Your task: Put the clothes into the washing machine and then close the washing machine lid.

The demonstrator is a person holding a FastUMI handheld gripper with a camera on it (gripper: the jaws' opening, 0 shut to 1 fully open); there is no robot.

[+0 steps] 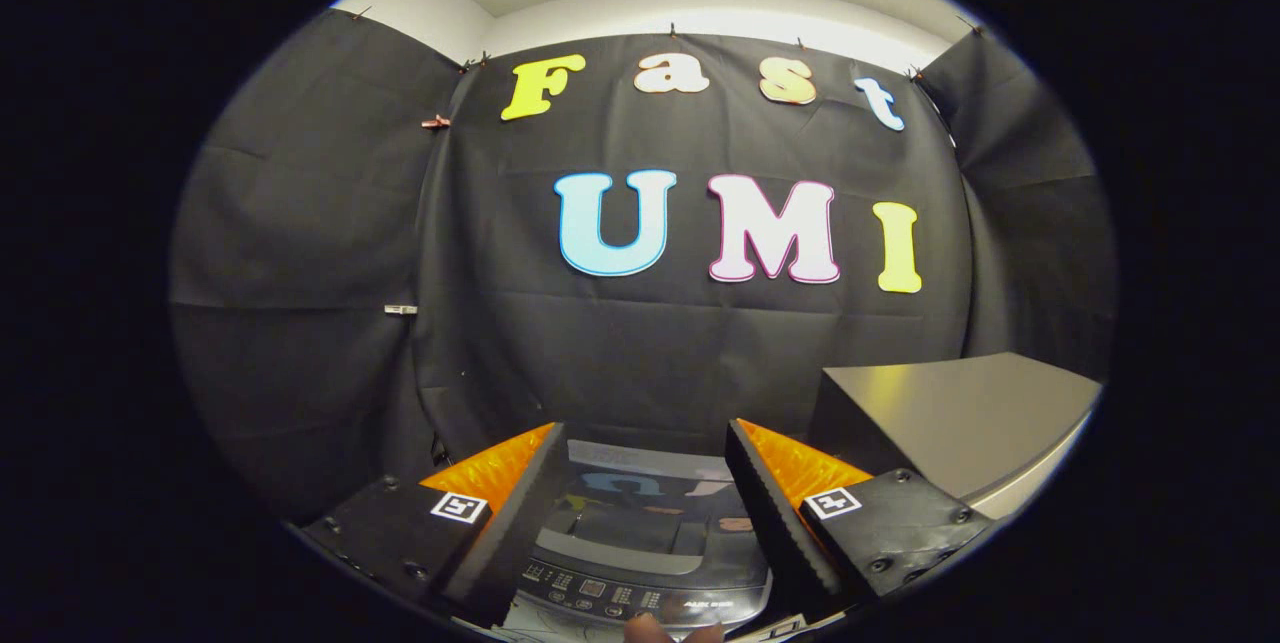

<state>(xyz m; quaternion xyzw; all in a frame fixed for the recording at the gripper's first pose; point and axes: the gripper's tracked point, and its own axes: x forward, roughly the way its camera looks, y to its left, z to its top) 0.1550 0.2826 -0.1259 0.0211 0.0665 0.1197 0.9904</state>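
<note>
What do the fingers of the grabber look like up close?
The gripper has two wedge-shaped fingers with ribbed inner faces. Each sits on a blocky mount fixed with small round screws and carries a small square black-and-white marker. The fingers stand apart, with the washing machine seen between them.

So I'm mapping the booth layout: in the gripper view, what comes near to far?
Washing machine control panel → closed glossy lid, seen between the open tool's fingers → black cloth wall. A grey table stands right of the machine.
</note>
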